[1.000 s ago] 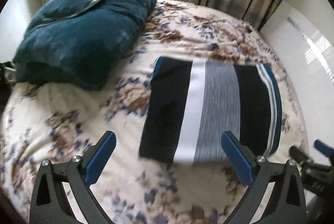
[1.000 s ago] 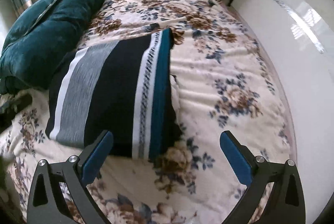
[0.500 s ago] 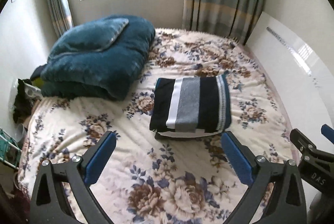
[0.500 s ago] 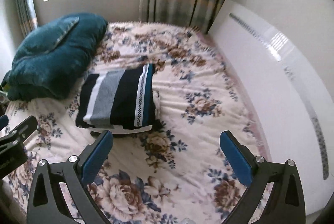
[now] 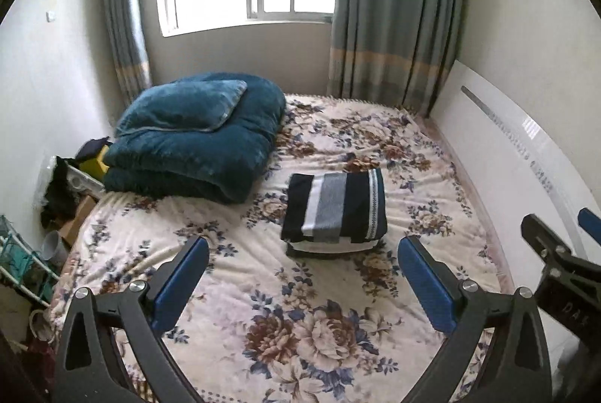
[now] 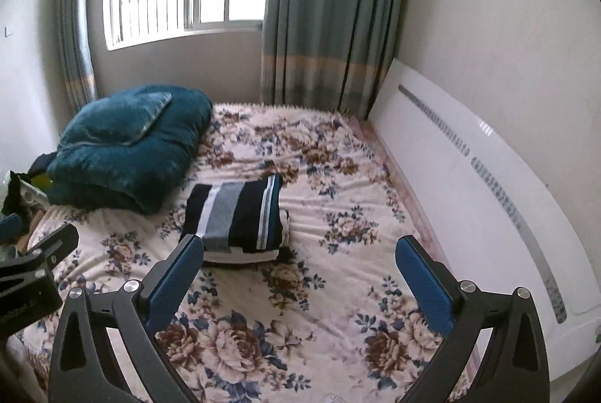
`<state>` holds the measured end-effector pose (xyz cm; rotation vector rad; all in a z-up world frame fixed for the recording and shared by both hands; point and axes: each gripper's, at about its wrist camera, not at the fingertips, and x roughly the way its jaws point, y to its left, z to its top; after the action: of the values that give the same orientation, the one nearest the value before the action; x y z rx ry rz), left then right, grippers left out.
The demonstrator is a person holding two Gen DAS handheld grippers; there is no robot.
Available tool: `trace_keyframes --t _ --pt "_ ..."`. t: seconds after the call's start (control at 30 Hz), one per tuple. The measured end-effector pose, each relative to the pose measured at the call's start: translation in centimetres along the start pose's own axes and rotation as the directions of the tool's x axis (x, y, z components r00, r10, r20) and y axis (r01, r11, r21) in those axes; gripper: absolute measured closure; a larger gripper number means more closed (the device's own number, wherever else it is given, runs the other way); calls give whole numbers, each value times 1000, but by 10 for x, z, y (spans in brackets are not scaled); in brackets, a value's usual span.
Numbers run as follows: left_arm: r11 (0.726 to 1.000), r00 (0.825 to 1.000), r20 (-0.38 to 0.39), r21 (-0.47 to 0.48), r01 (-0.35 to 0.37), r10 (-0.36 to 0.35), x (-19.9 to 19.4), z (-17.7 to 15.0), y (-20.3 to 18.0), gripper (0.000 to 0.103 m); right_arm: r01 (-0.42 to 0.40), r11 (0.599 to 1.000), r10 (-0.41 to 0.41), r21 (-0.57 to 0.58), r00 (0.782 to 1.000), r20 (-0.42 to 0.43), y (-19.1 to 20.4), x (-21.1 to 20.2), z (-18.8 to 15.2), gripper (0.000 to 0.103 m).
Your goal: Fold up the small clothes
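A folded garment with black, white, grey and teal stripes [image 5: 334, 205] lies flat in the middle of the floral bedspread [image 5: 300, 309], on top of another folded white-edged piece. In the right wrist view the same folded stack [image 6: 236, 217] sits just beyond the left blue pad. My left gripper [image 5: 303, 284] is open and empty, held well back from the stack above the near part of the bed. My right gripper [image 6: 298, 281] is open and empty too, equally far back. Each gripper shows at the edge of the other's view.
A folded teal duvet with a pillow [image 5: 195, 136] fills the bed's far left corner. A white headboard panel [image 6: 488, 200] runs along the right side. Window and curtains [image 5: 390, 8] stand behind. Clutter and boxes [image 5: 71, 192] lie on the floor left of the bed.
Both grippers have pulled far back and up from the folded stack, which now looks small in the bed's middle. The stack itself has not moved. Both stay open.
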<state>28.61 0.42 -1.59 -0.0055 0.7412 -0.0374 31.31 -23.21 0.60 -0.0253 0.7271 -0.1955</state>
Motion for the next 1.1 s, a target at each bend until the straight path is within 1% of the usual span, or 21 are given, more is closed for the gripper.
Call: trace_keyframes --t 0.13,0.43,0.67,0.9,1.1 --pt "1000 1000 15 -1 7 -7 -19 -4 0 0 -21 1000 21 -1 1000 23 -1 -32 0 0" --pt "1000 999 39 -12 -3 3 -39 -10 3 0 -37 999 37 -7 998 50 0 -68 -1 0" --pt "1000 998 54 -13 -19 20 -46 -10 3 0 -41 999 41 -5 998 53 -3 -74 -1 0" --pt "1000 997 77 -13 -13 14 -56 -5 -2 0 -48 999 48 -8 998 52 -6 -74 -1 0" --pt "1000 996 83 -18 -12 14 -60 -4 -2 0 -52 999 53 -17 996 71 -6 -79 3 0"
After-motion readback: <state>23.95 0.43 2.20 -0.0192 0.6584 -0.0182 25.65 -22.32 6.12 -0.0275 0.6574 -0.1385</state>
